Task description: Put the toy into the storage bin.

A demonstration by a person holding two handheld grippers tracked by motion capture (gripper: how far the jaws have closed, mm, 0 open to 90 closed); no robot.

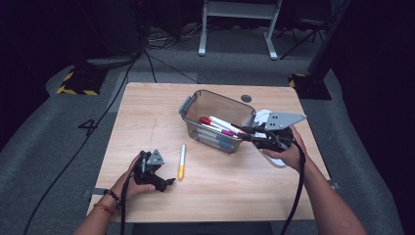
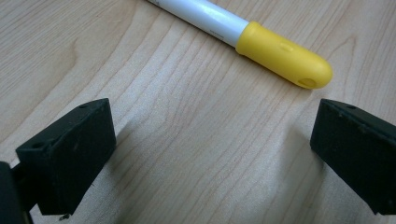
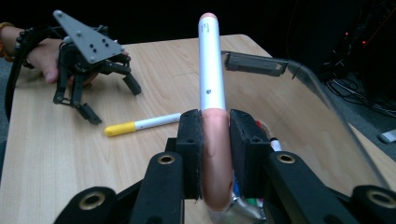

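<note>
I judge this the stowing step: my right gripper (image 3: 215, 154) is clamped on the peach-pink cap of a white marker (image 3: 211, 70), held over the clear smoky plastic bin (image 1: 193, 105) where other markers lie. Next I'd lower it past the rim and let go (without knocking the wall). My left gripper (image 2: 210, 154) sits wide apart on the pale wooden table (image 1: 147, 112), with the yellow-capped white marker (image 2: 247, 35) just beyond its tips, untouched.
</note>
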